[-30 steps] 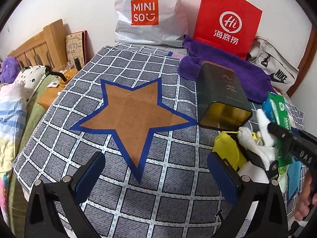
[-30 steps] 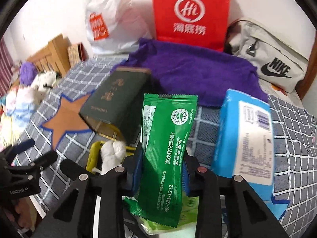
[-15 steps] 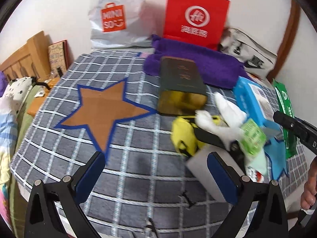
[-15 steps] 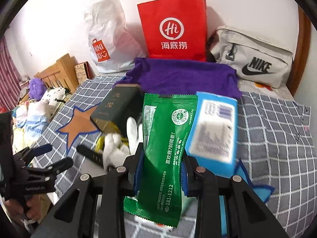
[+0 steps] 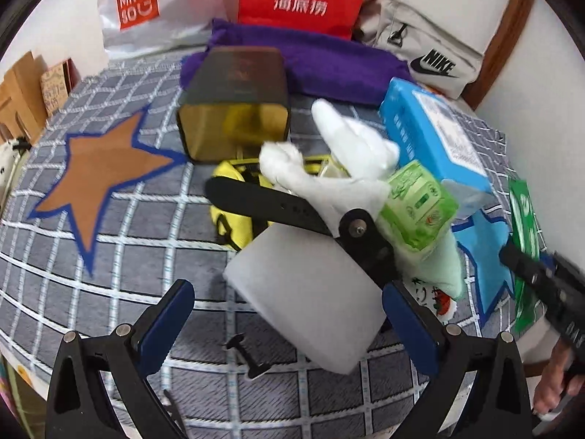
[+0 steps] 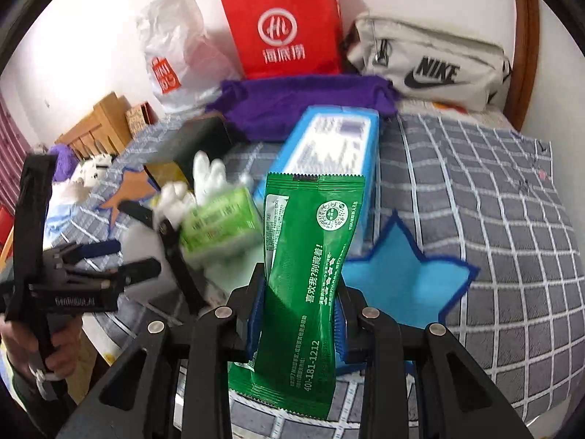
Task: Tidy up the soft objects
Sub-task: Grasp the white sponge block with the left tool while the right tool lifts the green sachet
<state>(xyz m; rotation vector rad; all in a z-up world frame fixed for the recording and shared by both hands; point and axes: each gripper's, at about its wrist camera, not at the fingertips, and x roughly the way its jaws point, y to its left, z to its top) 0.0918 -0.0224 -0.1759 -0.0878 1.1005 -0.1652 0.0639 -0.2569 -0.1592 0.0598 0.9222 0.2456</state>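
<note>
My right gripper [image 6: 298, 323] is clamping the green packet [image 6: 310, 274], plain only in its own view; my left gripper [image 5: 289, 314] is gaping empty over the checked bedspread's [image 5: 120, 278] near edge.

A white plastic bag [image 5: 153, 11] at the far left is showing "MINISO" on an orange square. The red paper bag [image 6: 289, 29] beside it is carrying a white "Hi" circle over blurred Chinese characters. The grey pouch [image 6: 435, 66] at the far right is reading "NIKE". The green sachet [image 6: 310, 278] is displaying "40?-181-1212", one digit unclear, under Chinese print.
</note>
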